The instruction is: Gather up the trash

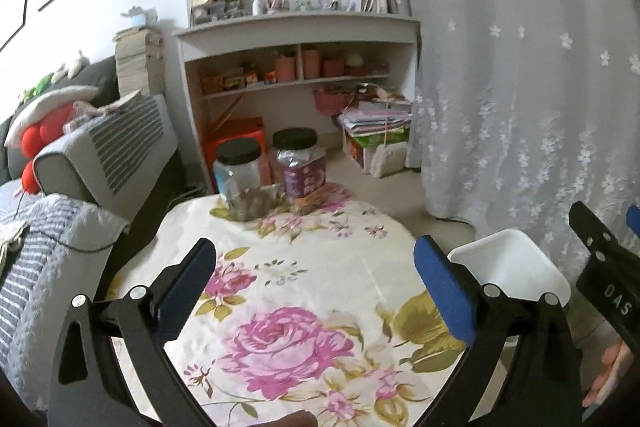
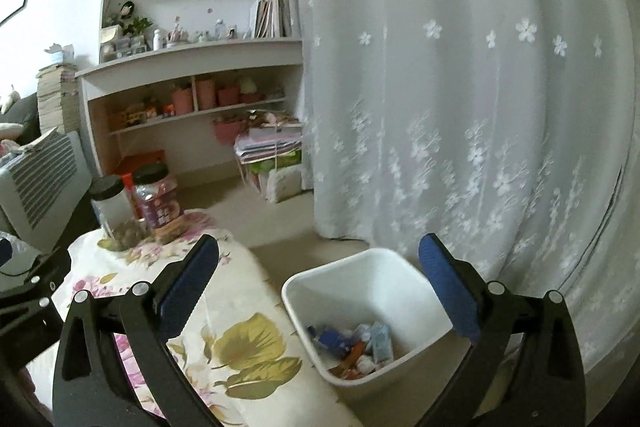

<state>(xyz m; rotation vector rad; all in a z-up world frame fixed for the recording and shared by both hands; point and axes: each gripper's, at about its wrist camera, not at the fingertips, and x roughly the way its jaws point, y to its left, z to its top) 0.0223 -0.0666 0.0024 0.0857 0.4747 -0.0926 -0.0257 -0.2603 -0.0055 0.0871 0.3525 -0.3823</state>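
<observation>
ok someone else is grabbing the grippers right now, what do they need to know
Left gripper: open, empty, over the floral table.
Right gripper: open, empty, above the table edge and the white bin.
Bin stands on the floor beside the table, with wrappers already in it.
Done: the near tabletop shows no loose trash.
Left: check the crumpled clump by the two jars at the far end.

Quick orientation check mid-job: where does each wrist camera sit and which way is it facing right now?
Left wrist: on the left gripper, looking slightly down over the floral tablecloth toward two jars and the bookshelf; open empty jaws, right gripper and fingertips at right.
Right wrist: on the right gripper, looking at the white bin holding trash, by the curtain; open jaws, left gripper at left.
Shared: tablecloth, jars, bookshelf, bin, curtain.
</observation>
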